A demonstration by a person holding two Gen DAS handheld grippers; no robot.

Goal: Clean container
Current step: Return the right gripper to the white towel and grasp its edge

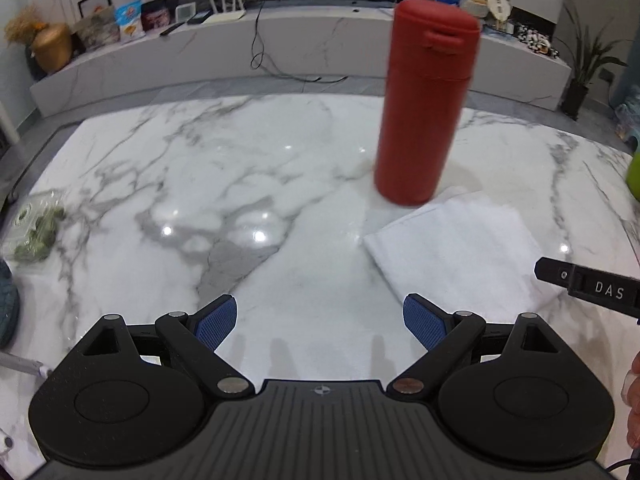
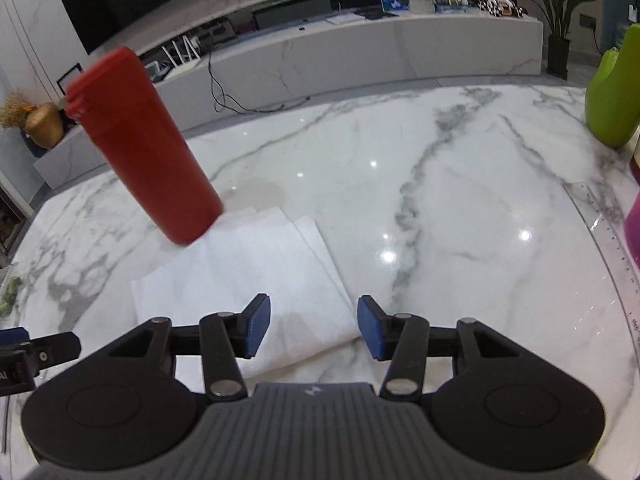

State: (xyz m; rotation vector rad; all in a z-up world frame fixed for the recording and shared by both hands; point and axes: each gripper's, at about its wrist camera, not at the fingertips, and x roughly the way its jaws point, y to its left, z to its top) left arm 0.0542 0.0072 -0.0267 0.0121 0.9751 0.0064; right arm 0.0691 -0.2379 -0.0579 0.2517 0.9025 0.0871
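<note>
Container-wise, the job centred on a tall red flask (image 1: 426,100) with its flip lid closed, which stood upright toward the far side of the marble table (image 1: 200,184), just beyond the far left corner of a folded white cloth (image 1: 460,240); whether its base touched the cloth could not be told. Its smooth, rigid wall looked likely to be slippery under hard pads, and being tall and narrow it would probably tip if pushed high up, so a hold across the mid-body, below the lid seam, seemed the safest; its weight could not be judged. The cloth appeared soft and limp, best pinched at an edge or corner. On the left, the left gripper (image 1: 320,322) hovered over bare marble, pitched steeply down, its blue pads wide apart with nothing between them, the flask well beyond and to its right. On the right, the right gripper (image 2: 314,326) was likewise tilted down over the near right corner of the cloth (image 2: 256,276), its jaws parted more narrowly and empty, not visibly pressing on the fabric. A green vessel (image 2: 612,92) stood at the far right.
</note>
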